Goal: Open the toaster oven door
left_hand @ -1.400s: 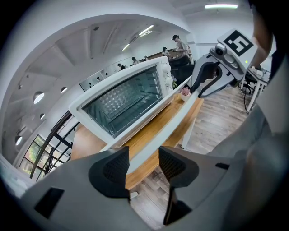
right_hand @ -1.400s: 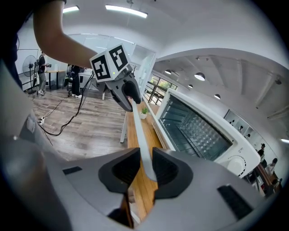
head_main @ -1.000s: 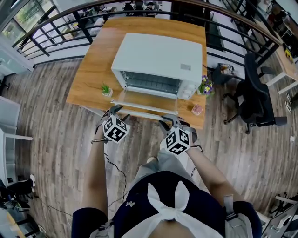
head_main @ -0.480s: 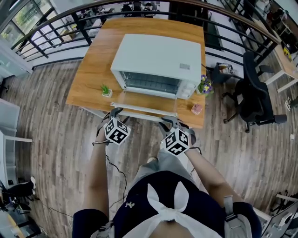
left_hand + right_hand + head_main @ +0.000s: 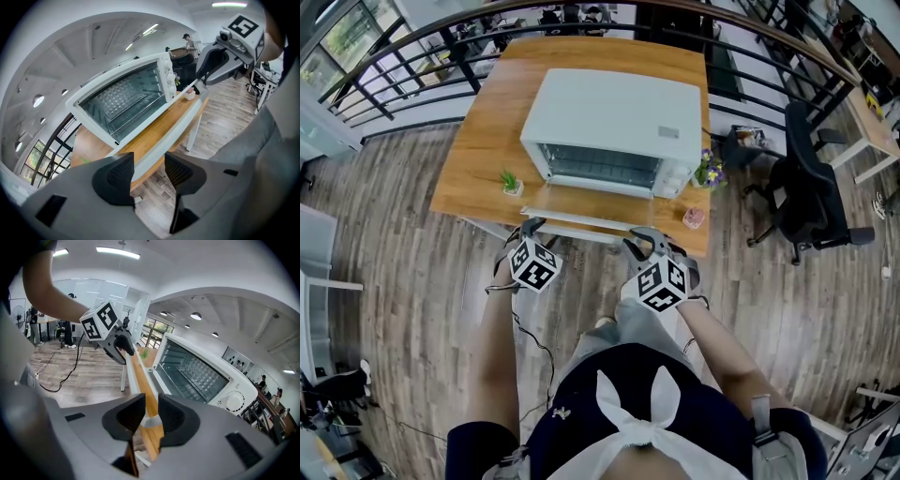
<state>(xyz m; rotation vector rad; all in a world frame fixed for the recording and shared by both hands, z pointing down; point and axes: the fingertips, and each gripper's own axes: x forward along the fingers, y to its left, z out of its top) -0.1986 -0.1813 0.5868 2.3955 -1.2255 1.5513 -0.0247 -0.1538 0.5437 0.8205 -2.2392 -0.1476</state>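
Note:
A white toaster oven (image 5: 614,112) stands on a wooden table (image 5: 483,131), its glass door (image 5: 591,202) folded down flat toward me. The door's white handle bar (image 5: 581,223) runs along its near edge. My left gripper (image 5: 530,228) is at the bar's left end. Its jaws (image 5: 149,171) stand wide, with the bar (image 5: 171,133) passing between them untouched. My right gripper (image 5: 642,241) is at the right end. Its jaws (image 5: 151,416) have just been opening slightly, but the pads still touch the handle (image 5: 129,375) between them.
On the table stand a small green plant (image 5: 512,181) left of the door, a pot of flowers (image 5: 710,173) and a pink cup (image 5: 694,217) on the right. A black office chair (image 5: 811,202) is further right. A dark railing (image 5: 412,56) runs behind.
The right gripper has rolled slightly at the handle's right end. The left gripper, door and oven stay where they were.

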